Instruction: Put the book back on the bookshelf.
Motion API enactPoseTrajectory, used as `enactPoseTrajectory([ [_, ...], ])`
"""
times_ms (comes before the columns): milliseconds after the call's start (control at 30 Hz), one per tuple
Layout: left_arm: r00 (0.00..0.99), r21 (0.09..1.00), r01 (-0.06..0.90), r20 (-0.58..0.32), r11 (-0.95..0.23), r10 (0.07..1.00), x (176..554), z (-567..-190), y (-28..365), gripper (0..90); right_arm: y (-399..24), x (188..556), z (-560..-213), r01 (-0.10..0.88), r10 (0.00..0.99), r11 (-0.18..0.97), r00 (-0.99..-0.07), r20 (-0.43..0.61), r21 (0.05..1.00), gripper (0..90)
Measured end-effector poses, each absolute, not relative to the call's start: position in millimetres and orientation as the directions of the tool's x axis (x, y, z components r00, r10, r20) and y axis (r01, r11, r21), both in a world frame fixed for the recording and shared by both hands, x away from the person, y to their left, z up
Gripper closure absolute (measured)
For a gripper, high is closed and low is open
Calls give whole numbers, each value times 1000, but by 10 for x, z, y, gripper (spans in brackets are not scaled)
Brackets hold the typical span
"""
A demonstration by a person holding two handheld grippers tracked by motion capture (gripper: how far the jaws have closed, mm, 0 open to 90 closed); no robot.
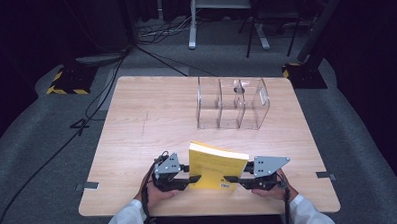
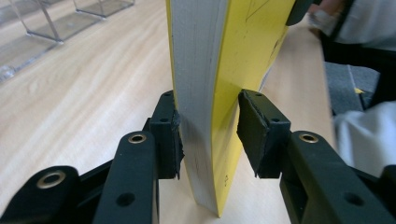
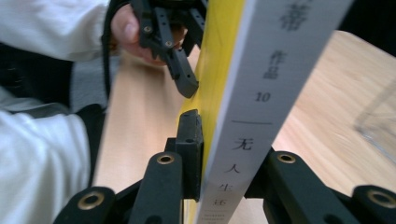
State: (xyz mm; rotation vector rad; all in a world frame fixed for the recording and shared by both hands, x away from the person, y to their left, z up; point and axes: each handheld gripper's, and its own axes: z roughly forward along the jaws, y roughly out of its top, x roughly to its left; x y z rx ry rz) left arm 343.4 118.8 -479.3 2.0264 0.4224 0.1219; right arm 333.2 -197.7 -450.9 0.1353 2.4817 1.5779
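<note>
The table (image 1: 137,124) carries a clear organiser (image 1: 232,105) with upright dividers at its far right, and a yellow book (image 1: 216,167) at the near edge, well apart from it. The book stands upright on its lower edge, slightly tilted, held between the two grippers.

The right gripper (image 1: 235,180) clamps the spine end: in the right gripper view its jaws sit flat against both covers beside the grey spine (image 3: 261,93), so it grips the book. The left gripper (image 1: 194,179) straddles the page edge. In the left gripper view one pad (image 2: 173,135) touches the far cover, while the other pad (image 2: 254,135) stands a little off the yellow cover, so these jaws are open around the book rather than pinching it.

The step in hand looks like standing the book up and steadying it, with the weight taken mainly by the right gripper. The likely goal is a slot in the organiser. The next move calls for a firm hold from both sides, then a lift clear of the table and a carry to the far right, keeping the book upright and lined up with a gap between dividers.
</note>
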Motion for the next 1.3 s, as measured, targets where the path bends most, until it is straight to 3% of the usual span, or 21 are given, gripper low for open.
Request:
enactPoseTrajectory([
  [100,936,871,240,-90,-429,341,3597,-4784,1051,601,-2081,3404,-4500,-6,245,426,-962,-122,905,758],
  [300,950,870,210,-75,-446,302,3656,-4765,957,603,-2210,3504,-4536,30,211,404,-975,-62,914,724],
  [700,942,863,198,-37,-464,332,3606,-4761,932,572,-2154,3502,-4583,30,250,389,-965,-74,921,751],
  [967,904,825,256,-20,-503,427,3583,-4792,1042,393,-2145,3497,-4584,38,288,376,-955,-78,926,761],
  [1033,886,812,279,-12,-513,463,3579,-4786,1106,314,-2159,3503,-4579,42,304,374,-949,-79,927,762],
  [1167,870,805,306,-20,-508,492,3574,-4774,1219,278,-2186,3509,-4561,40,322,376,-942,-91,926,763],
  [1300,845,796,354,-48,-492,532,3550,-4791,1405,182,-2225,3528,-4544,57,372,370,-924,-92,927,764],
])
